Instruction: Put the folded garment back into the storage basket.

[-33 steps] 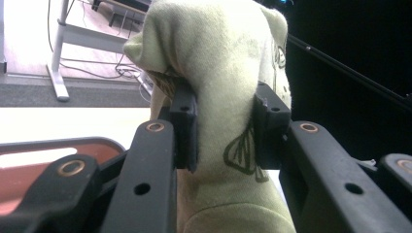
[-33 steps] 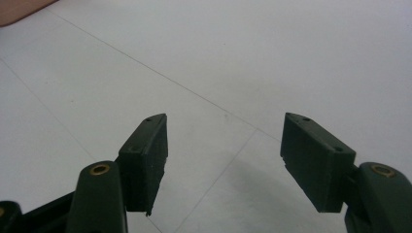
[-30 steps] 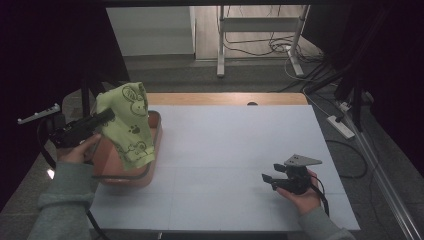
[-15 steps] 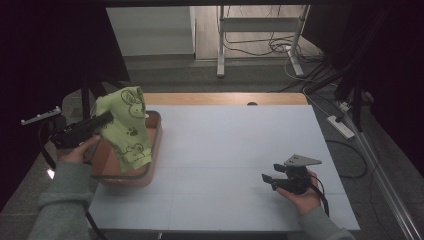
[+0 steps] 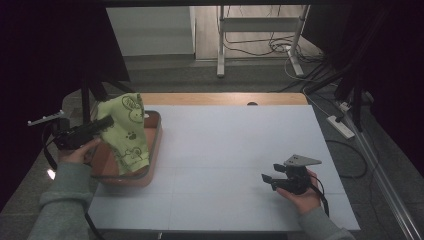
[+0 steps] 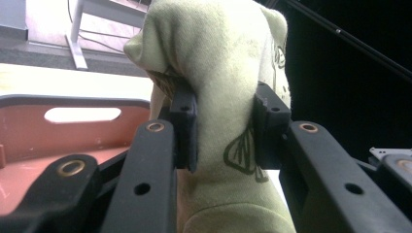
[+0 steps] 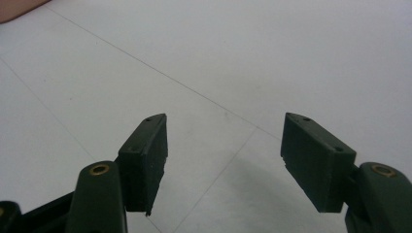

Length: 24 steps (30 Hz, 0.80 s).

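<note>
Hanging lengthwise down into tray [image 5: 156, 145], towel [image 5: 127, 132] pinched in left gripper [image 5: 102, 124] jaws

white table [image 5: 225, 145], power strip [image 5: 340, 126], cables [image 5: 260, 48]

Person wearing grey-green knit sleeves with ribbed cuffs, carrying a black gripper in each hand. Left gripper [image 5: 106, 123]: black jaws [in the left gripper view] showing brass-ringed pivots, small screw holes and ridged pads [image 6: 184, 124]; a black cable is trailing from it. Right gripper [image 5: 268, 180]: grey three-cornered plate on top, dark ribbed pads [image 7: 317, 158], brass pivot rings, black cable looping below.
</note>
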Tool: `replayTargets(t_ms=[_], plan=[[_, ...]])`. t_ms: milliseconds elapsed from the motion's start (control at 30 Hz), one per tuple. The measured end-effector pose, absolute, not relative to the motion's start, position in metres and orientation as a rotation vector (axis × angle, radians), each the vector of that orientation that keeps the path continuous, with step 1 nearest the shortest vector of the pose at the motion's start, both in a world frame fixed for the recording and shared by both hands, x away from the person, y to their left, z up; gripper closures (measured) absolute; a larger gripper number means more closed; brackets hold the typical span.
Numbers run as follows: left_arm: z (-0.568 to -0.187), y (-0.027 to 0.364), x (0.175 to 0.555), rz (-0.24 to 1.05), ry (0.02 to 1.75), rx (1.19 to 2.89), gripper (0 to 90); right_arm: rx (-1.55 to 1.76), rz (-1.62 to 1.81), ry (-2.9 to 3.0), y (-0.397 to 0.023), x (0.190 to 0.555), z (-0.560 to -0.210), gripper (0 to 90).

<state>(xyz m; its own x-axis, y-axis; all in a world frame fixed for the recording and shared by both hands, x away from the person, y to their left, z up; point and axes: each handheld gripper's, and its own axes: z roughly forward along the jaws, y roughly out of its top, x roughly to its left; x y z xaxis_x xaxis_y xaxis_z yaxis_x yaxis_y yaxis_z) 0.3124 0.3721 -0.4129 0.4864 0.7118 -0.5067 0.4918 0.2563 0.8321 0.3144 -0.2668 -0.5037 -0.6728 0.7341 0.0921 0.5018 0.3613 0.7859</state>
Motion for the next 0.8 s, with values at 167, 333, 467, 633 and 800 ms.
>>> replayTargets(t_ms=[167,333,467,633,800], plan=[[-0.417,0.379,0.313,0.207,1.162,1.39,67.3,1.098,1.209,2.352,-0.267,0.314,-0.504,35.1],[-0.422,0.383,0.314,0.202,1.177,1.388,67.3,1.098,1.207,2.352,-0.267,0.315,-0.504,35.1],[-0.427,0.383,0.317,0.19,1.186,1.396,67.3,1.099,1.21,2.35,-0.266,0.314,-0.504,35.1],[-0.43,0.378,0.32,0.168,1.179,1.42,67.3,1.1,1.209,2.351,-0.266,0.314,-0.504,35.1],[-0.432,0.373,0.325,0.153,1.179,1.439,67.3,1.1,1.208,2.351,-0.266,0.314,-0.504,35.0]])
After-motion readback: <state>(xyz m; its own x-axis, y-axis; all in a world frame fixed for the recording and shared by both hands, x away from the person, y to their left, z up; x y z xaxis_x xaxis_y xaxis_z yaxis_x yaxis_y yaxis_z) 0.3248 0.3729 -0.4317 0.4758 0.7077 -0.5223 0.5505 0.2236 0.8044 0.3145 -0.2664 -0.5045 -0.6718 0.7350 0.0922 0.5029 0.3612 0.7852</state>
